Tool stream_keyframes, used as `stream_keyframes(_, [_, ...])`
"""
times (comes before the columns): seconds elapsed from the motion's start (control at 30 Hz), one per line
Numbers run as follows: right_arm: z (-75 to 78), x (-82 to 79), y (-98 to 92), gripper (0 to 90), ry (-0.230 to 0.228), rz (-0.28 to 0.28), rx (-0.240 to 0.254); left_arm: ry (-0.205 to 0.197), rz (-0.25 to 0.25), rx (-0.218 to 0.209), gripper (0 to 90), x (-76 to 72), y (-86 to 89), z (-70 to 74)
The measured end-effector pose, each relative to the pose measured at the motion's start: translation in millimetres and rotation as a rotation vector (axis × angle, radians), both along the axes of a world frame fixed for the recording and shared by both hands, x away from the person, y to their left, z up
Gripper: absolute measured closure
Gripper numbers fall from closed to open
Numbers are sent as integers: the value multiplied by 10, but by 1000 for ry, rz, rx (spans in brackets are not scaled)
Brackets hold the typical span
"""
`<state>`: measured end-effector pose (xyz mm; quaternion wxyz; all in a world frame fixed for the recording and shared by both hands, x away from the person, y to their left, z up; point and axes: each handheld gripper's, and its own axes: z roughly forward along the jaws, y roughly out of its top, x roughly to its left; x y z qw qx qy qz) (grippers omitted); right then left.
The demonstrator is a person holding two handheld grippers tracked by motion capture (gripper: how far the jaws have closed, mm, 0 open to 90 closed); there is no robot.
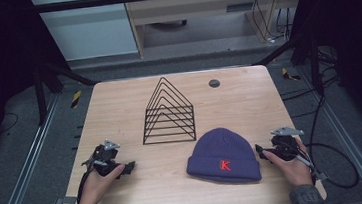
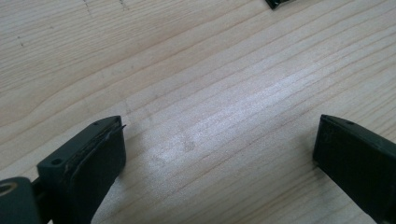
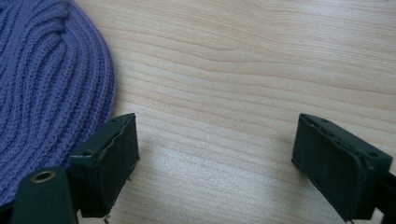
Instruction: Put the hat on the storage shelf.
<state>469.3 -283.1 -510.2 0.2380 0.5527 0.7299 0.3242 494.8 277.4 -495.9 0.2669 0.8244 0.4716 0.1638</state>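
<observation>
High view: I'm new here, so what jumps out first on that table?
A purple knit beanie with a red K lies near the table's front edge, beside the open right gripper. Behind it stands a black wire rack of nested triangles. The left gripper rests open over bare wood at front left.

We count one surface (image 1: pixel 119 108) — a single pale wooden top. On it stands one black wire rack (image 1: pixel 168 112) at the centre of the frame, built of five nested triangular frames as far as we can tell. One purple knit beanie (image 1: pixel 223 156) lies at lower centre-right, bearing one red letter. One small dark round disc (image 1: pixel 214 83) sits toward the upper right — and we see two hand-held grippers, one at lower left (image 1: pixel 129 167) and one at lower right (image 1: pixel 259 150).
</observation>
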Motion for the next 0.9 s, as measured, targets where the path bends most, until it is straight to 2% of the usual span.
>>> stream_keyframes(0.3, [-6,-5,-1,124,-2,9,0,5,-7,0,0,-2,-21,-7])
stream_keyframes(0.53, [31,0,2,148,31,-10,-12,2,-9,1,0,1,-28,-7])
stream_keyframes(0.57, [66,4,32,168,54,-22,5,2,-12,3,0,3,-32,-7])
stream_keyframes(0.6, [84,2,52,171,55,-28,-5,2,-12,1,0,2,-35,-7])
stream_keyframes(0.7, [209,33,114,168,23,-25,-41,1,-15,-2,0,-5,-41,-10])
stream_keyframes(0.77, [320,80,160,162,9,-4,-61,-1,-18,1,0,-15,-45,-11])
stream_keyframes(0.83, [438,146,229,147,6,21,-59,-3,-19,-1,0,-23,-51,-12])
stream_keyframes(0.9, [552,226,306,128,5,67,-61,-1,-19,-1,0,-26,-56,-12])
